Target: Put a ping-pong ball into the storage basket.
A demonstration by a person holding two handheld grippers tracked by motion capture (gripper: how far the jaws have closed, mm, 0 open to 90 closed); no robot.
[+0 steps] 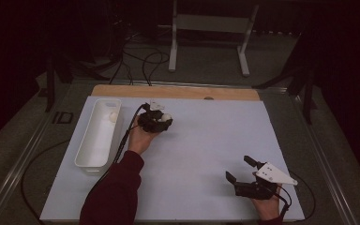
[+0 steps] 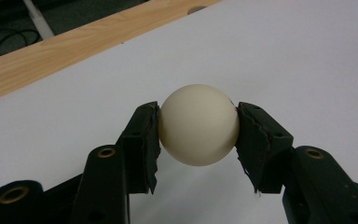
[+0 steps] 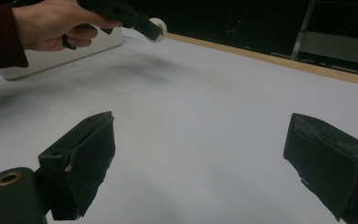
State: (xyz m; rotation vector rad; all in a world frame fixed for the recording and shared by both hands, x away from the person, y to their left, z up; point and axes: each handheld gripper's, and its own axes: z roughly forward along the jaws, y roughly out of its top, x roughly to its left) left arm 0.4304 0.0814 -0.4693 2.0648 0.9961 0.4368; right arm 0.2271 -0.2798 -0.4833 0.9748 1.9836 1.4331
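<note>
One small cream ball [image 1: 113,116] was already seen lying in the long white plastic tray [image 1: 87,151] at the left. Just beside it, a second smooth cream ball [image 2: 198,124] was pinched by the left gripper [image 1: 162,118], not yet delivered. No obstacle was seen between. Far right, the right gripper [image 1: 240,168] was held idle, jaws spread.

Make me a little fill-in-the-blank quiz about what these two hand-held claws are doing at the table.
1. The left gripper is shut on a cream-white ____.
2. The right gripper has its jaws ____ and holds nothing.
3. In the high view, the white tray lies near the table's ____ edge.
4. Inside the tray's far end lies another ____.

Missing words: ball; open; left; ball
</note>
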